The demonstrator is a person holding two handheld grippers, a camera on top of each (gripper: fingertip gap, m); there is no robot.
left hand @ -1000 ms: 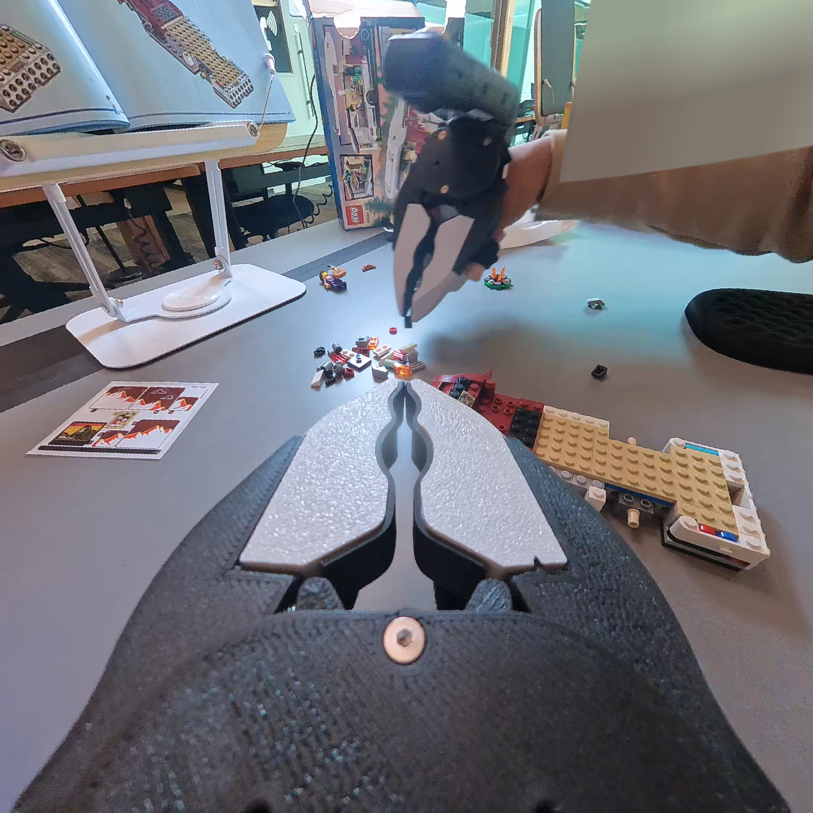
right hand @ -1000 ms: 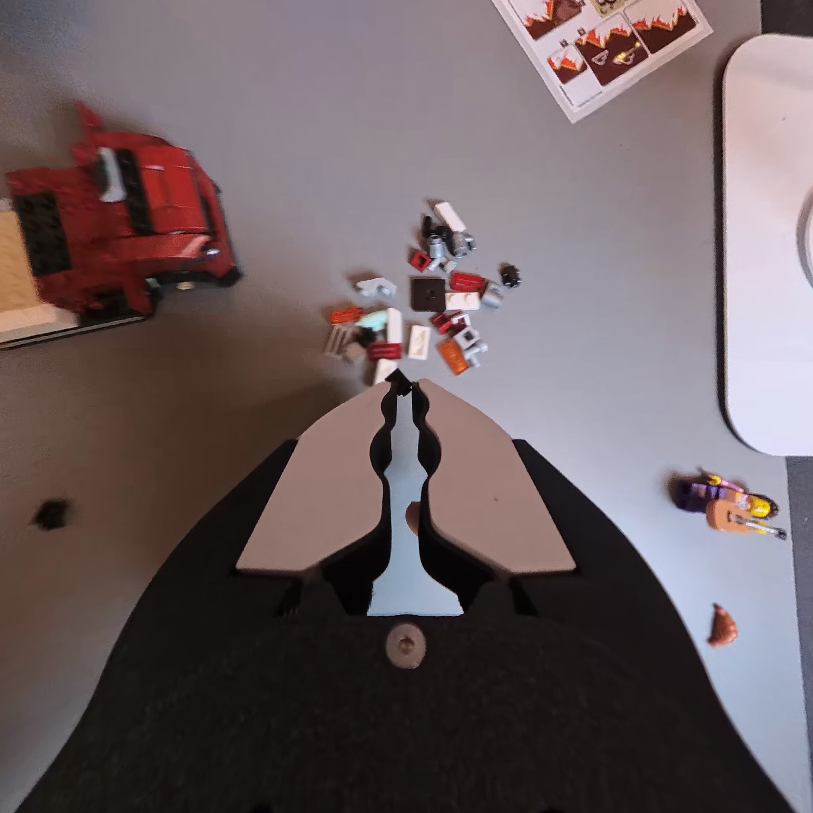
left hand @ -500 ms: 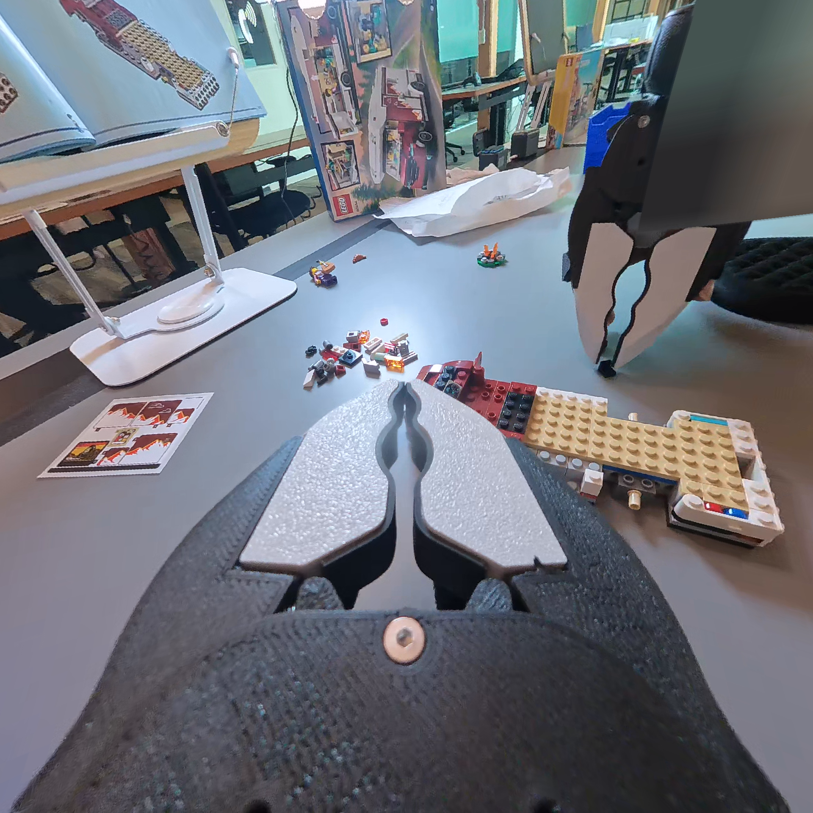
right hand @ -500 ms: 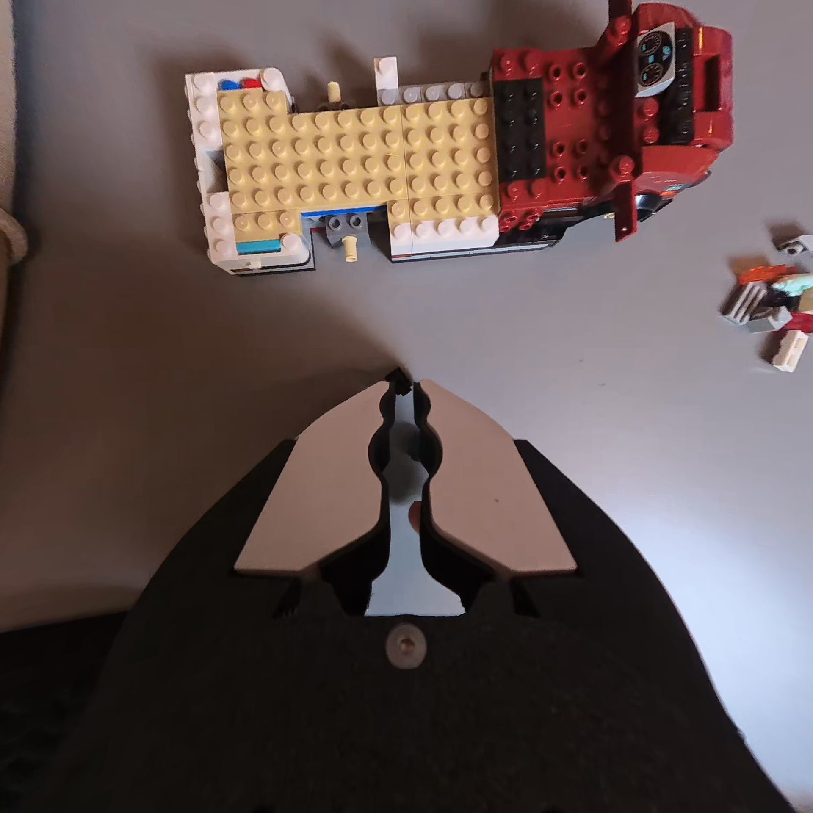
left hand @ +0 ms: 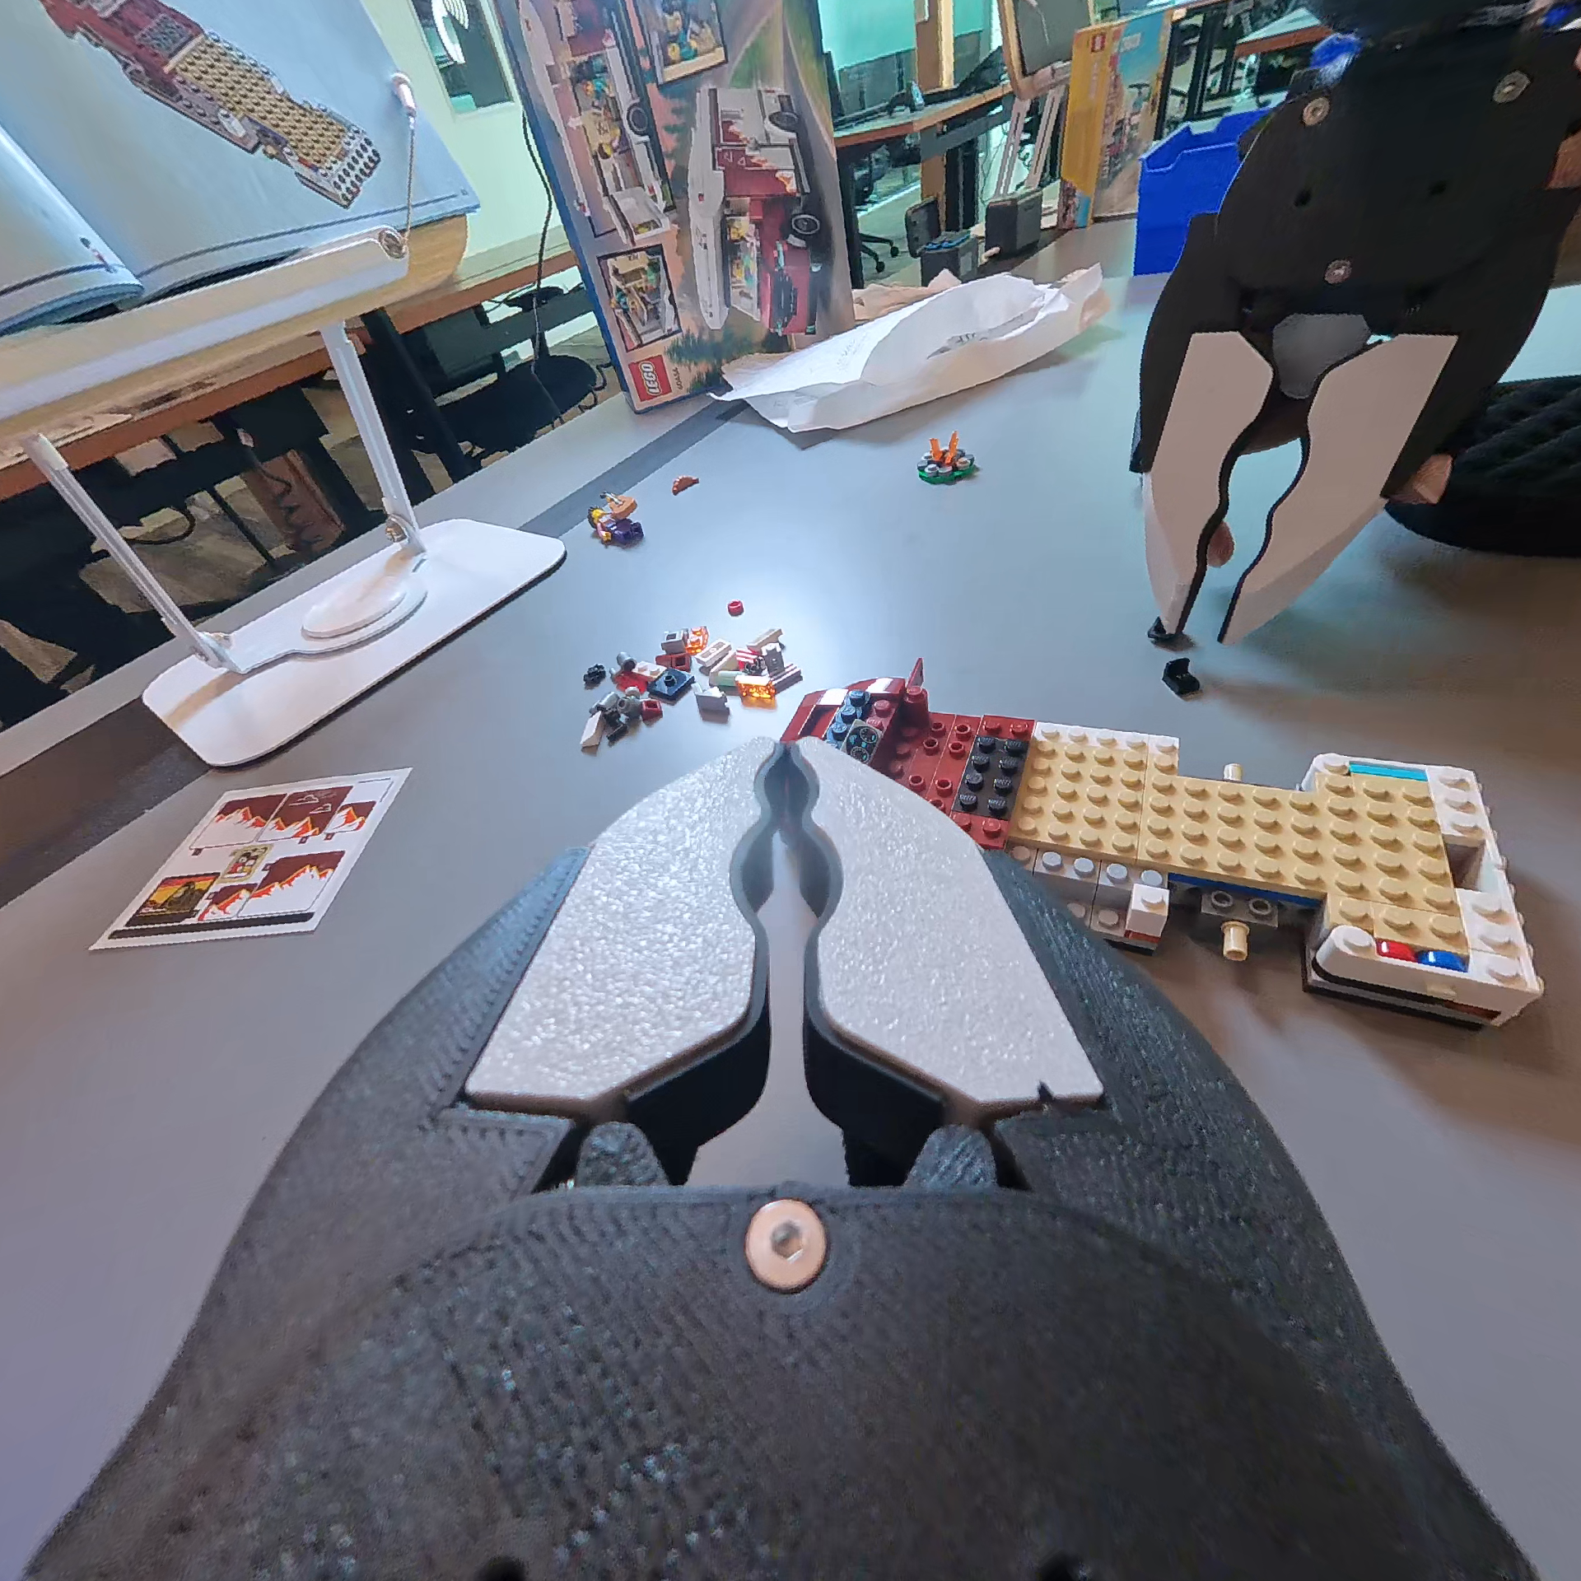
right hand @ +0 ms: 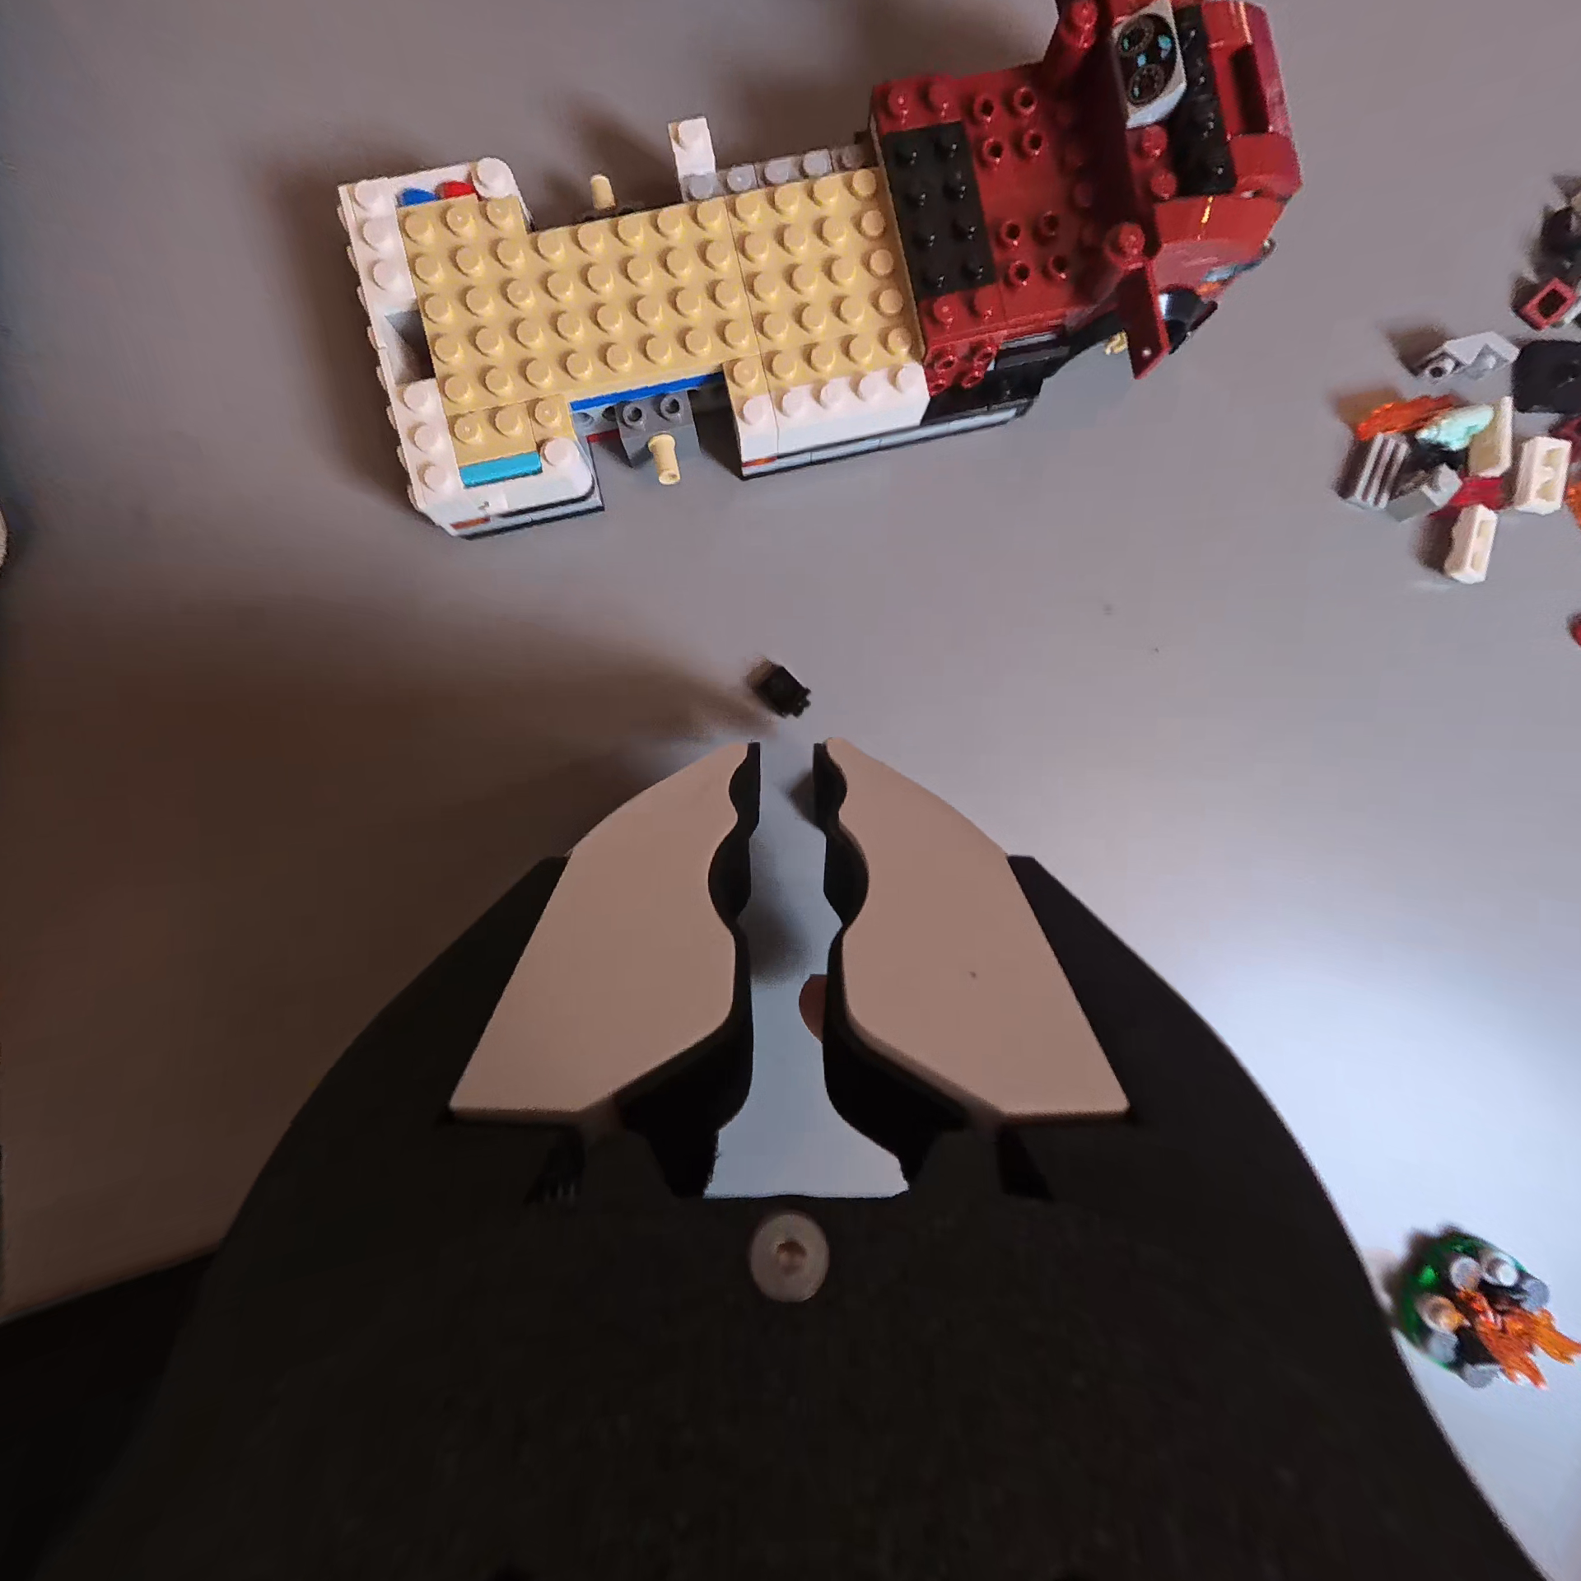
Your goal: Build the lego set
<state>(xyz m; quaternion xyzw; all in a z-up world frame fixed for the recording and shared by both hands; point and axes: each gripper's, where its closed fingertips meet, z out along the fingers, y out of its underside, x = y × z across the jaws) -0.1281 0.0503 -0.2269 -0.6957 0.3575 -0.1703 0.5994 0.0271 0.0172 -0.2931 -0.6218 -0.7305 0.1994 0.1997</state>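
Right tongs (right hand: 785,746) narrowly parted, bare — small black piece (right hand: 777,684) just ahead; left tongs (left hand: 784,749) closed.

1. We note bare grey table (right hand: 1112,684) between the right gripper (right hand: 785,746) and the brick vehicle (right hand: 684,299); only a small black piece (right hand: 777,684) lies there.
2. We note loose bricks (left hand: 684,676) crowding the vehicle's red end.
3. We note the stand base (left hand: 359,616) and sticker sheet (left hand: 248,855) to the left.

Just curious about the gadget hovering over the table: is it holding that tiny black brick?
No. The tiny black brick lies on the table just beyond the right gripper's parted fingertips.
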